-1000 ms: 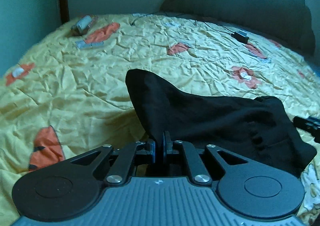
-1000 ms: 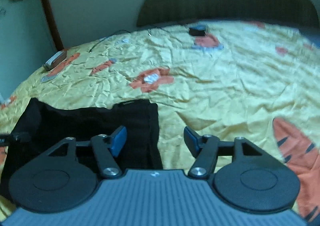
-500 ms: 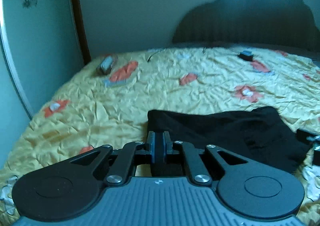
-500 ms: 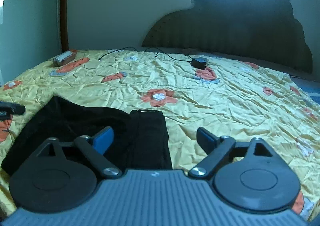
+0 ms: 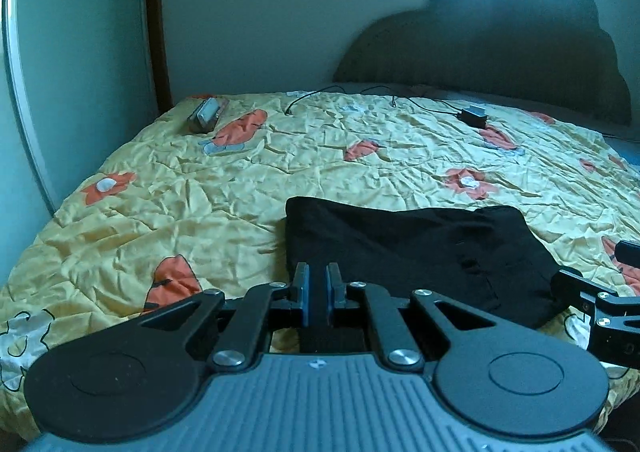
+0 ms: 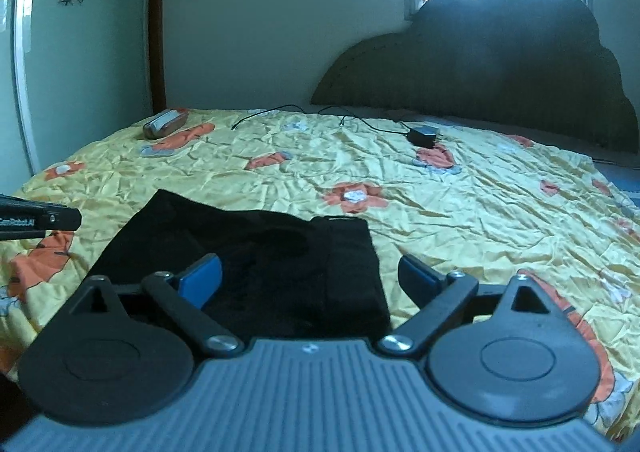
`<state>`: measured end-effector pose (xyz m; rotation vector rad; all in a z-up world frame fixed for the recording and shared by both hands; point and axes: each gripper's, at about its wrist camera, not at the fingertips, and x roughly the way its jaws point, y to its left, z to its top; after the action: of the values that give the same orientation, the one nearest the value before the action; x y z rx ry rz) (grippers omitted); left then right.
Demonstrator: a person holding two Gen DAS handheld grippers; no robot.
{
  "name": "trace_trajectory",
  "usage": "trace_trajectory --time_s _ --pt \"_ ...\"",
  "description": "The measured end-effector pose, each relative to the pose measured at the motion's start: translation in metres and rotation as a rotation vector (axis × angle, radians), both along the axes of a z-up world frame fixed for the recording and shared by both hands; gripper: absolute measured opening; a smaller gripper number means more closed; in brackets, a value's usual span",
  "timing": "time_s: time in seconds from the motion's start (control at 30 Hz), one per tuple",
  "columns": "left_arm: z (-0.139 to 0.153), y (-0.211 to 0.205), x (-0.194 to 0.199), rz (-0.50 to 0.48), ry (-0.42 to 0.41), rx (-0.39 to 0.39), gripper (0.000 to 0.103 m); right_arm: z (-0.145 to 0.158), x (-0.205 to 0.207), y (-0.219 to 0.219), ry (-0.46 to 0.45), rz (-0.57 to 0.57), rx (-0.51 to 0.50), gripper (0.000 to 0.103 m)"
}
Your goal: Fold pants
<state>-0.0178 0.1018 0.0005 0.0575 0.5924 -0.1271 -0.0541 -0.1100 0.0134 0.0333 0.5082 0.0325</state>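
While the left gripper (image 5: 317, 292) sits pinched shut on a strip of black cloth at the near edge of the pants (image 5: 404, 244), the right gripper (image 6: 308, 276) is opening wide with nothing pressed between its pads. The pants lie folded on the bed (image 5: 240, 187), so a fold looks just laid; next the left must release. Against the earlier frame, both grippers have drawn back from the pants and risen.
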Motion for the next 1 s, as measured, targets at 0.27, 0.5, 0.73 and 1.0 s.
trace_trajectory --time_s 0.27,0.5,0.73,1.0 --pt "0.001 0.048 -0.002 -0.083 0.065 -0.286 0.025 0.002 -0.004 0.016 0.001 0.029 -0.005 0.096" --pt "-0.005 0.021 -0.004 0.096 -0.017 0.048 0.085 0.003 -0.003 0.030 -0.006 0.060 -0.021 0.097" --pt "-0.015 0.004 0.001 0.084 -0.011 0.105 0.085 -0.004 0.000 0.038 0.016 0.075 -0.047 0.097" --pt "-0.015 0.004 0.005 0.068 -0.003 0.089 0.085 -0.005 0.001 0.035 0.010 0.066 -0.052 0.099"
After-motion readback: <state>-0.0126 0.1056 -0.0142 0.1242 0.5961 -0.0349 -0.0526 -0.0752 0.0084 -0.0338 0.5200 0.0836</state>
